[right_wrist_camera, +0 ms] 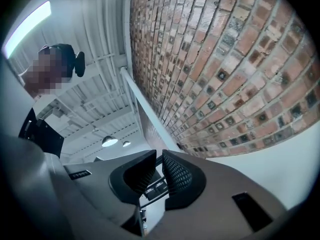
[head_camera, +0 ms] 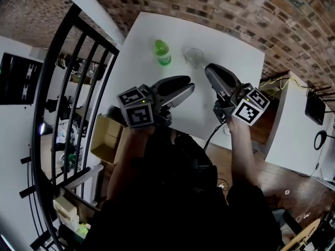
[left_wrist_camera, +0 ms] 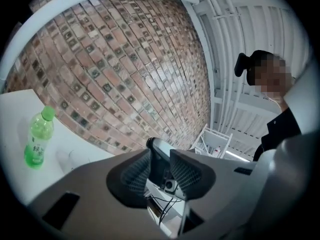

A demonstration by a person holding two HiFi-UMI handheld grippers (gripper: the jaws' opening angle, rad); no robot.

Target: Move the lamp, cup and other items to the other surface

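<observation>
The green bottle (left_wrist_camera: 38,143) carries a white-lettered label (characters unreadable).

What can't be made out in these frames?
Lamp: in no view; head view shows only the bottle and cup on the table.
Table's near edge: head view, hidden by the left gripper, right gripper and the person's torso.
Cup contents: head view, too small.
Right gripper view: bottle and cup out of frame.
</observation>
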